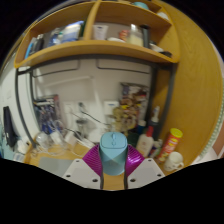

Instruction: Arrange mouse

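mouse (113, 153): light blue | pads (93, 158): magenta | fingers (82, 172): white | shelf (95, 50): orange-brown wood | wall (95, 85): white | desk (60, 156): tan | can (173, 143): orange, yellow lid

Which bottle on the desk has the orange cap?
The tall one farthest right, with an orange cap and a yellowish body. The white bottle beside it, nearer the hand-held gripper, has a red top.

I see bottles (148, 140) crowding 2 o'clock, clutter (50, 135) at 10; narrow open desk (85, 150) toward 12.
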Available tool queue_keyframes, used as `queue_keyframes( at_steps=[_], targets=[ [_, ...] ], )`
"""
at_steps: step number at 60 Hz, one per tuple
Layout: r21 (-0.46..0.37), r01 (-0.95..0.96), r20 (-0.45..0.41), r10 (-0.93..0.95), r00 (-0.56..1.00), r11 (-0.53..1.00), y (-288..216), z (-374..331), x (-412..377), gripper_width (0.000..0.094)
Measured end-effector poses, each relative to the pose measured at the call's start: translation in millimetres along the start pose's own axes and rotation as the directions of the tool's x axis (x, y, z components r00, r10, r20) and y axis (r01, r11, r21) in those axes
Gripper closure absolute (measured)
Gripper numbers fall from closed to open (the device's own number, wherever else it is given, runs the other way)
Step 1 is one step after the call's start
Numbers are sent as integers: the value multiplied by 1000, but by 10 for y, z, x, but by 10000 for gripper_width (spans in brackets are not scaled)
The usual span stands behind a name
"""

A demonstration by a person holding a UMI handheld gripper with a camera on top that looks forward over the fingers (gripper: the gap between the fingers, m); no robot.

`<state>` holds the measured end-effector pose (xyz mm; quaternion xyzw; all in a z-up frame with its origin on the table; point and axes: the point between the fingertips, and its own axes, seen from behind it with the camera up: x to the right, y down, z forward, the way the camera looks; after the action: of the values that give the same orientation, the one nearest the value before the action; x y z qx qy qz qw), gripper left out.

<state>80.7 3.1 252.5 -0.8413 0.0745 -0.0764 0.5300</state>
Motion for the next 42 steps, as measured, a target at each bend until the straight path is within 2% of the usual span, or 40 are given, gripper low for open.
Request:
queue_keyframes(
  at_steps=[4, 8, 12, 18, 28, 37, 38, 39, 42],
  targets=[
    [23, 7, 61, -8, 998, 1000, -132, 2, -563, 667],
    [11, 17, 113, -18, 993, 1000, -104, 87, -1129, 666],
    [-20, 13, 176, -10, 984, 1000, 86, 182, -1650, 667],
    [-93, 50, 222, -28, 975, 994, 504, 402, -2274, 669],
    [-233, 109, 252, -48, 967, 966, 1346, 758, -2919, 663],
    [-312, 158, 257, -77, 963, 937, 1931, 971, -3164, 661],
    [-321, 162, 254, -79, 964, 933, 1982, 982, -3173, 572],
    [-329, 166, 254, -82, 964, 930, 2031, 988, -3184, 622],
    [-346, 169, 258, -80, 963, 923, 2157, 1014, -3215, 604]
  ],
)
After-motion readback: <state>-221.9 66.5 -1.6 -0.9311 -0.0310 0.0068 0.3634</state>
